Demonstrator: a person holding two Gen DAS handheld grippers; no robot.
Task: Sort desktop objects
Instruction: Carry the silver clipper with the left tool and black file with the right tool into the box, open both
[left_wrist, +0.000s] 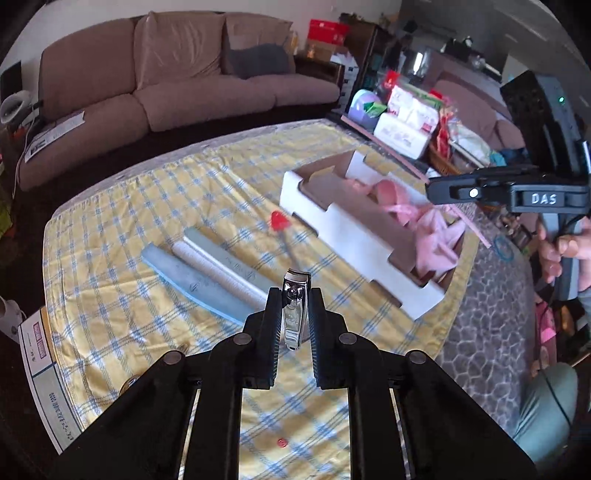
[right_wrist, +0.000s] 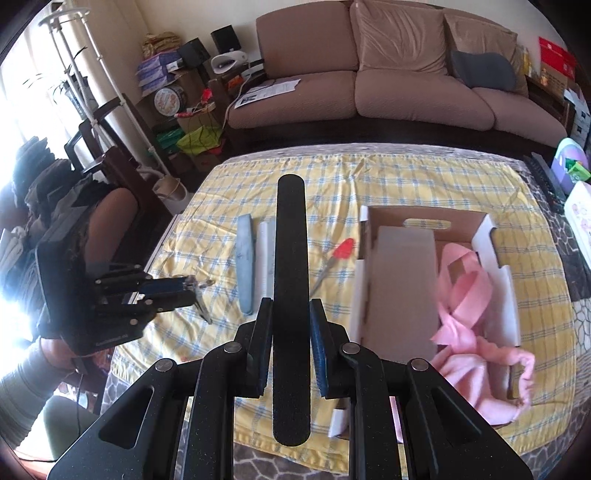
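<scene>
My left gripper (left_wrist: 294, 295) is shut on a silver nail clipper (left_wrist: 294, 308), held upright above the yellow checked cloth (left_wrist: 110, 229). It also shows from the side in the right wrist view (right_wrist: 192, 290). My right gripper (right_wrist: 290, 306) is shut on a long black nail file (right_wrist: 290, 295) that points away over the table; in the left wrist view it is (left_wrist: 430, 190) above the box. A white cardboard box (left_wrist: 354, 236) holds pink cloth (left_wrist: 432, 229). Blue-grey and white nail files (left_wrist: 207, 269) and a red-tipped tool (left_wrist: 279, 223) lie on the cloth.
A brown sofa (left_wrist: 166, 81) stands behind the table. Packets and boxes (left_wrist: 406, 118) crowd the right side. A paper box (left_wrist: 48, 369) sits at the table's left edge. A small red button (left_wrist: 281, 441) lies on the cloth near me.
</scene>
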